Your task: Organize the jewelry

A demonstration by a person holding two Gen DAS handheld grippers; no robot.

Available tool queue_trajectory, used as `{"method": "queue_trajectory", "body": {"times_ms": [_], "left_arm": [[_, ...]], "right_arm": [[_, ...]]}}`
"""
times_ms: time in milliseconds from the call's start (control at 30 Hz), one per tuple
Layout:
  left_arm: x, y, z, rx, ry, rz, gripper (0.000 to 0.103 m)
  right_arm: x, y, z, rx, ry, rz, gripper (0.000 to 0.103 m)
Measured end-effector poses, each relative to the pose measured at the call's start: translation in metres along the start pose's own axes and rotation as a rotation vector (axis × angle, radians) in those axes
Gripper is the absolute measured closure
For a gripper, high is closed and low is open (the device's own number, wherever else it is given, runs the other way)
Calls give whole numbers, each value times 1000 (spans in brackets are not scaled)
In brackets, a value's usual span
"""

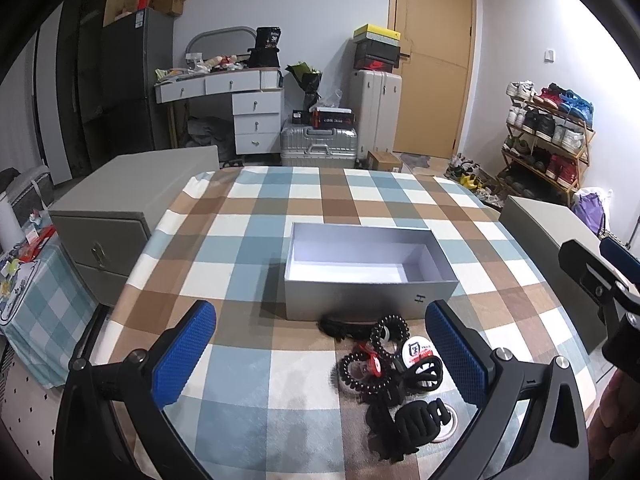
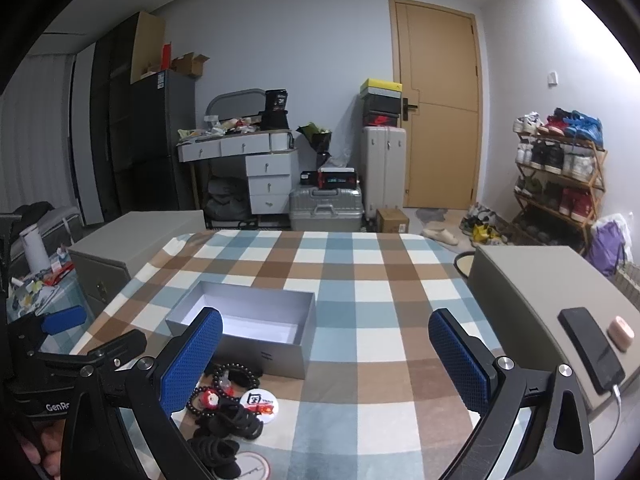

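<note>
An open silver-grey box (image 1: 352, 298) with a white, empty inside stands on the checked tablecloth; it also shows in the right wrist view (image 2: 264, 354). In front of it lies a pile of black bead bracelets (image 1: 390, 330), a red charm, a round white badge (image 1: 418, 350) and black hair claws (image 1: 418, 414); the pile also shows in the right wrist view (image 2: 228, 404). My left gripper (image 1: 320, 354) is open and empty, just above the pile's left side. My right gripper (image 2: 326, 358) is open and empty, to the right of the pile.
Grey drawer cabinets flank the table on the left (image 1: 120, 216) and right (image 2: 536, 300). A black phone (image 2: 592, 348) and a pink case (image 2: 620, 334) lie on the right cabinet. Suitcases, a desk, a door and a shoe rack (image 2: 560, 172) stand behind.
</note>
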State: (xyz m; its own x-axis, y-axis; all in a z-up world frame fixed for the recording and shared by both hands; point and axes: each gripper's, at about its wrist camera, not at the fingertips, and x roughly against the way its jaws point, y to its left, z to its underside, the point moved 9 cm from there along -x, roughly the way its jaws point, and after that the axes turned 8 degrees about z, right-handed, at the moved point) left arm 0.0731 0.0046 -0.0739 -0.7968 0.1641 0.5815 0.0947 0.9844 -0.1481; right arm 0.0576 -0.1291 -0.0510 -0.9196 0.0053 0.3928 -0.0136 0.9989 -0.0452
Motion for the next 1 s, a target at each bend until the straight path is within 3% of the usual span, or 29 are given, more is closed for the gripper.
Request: {"method": "queue_trajectory", "body": {"times_ms": [167,567,833,1000], "left_arm": [[-6,-3,9,15,36,52,1],[-31,-30,61,17,216,194,1],[-34,-46,73,-9,279,244,2],[-39,-51,80,-43,317,251,18]], "right_arm": [[-3,-4,3,-8,10,8,0],[-16,-26,20,-59,45,4,0],[-21,-28,30,-69,73,-6,0],[-23,-28,37,-73,91,-14,0]]}}
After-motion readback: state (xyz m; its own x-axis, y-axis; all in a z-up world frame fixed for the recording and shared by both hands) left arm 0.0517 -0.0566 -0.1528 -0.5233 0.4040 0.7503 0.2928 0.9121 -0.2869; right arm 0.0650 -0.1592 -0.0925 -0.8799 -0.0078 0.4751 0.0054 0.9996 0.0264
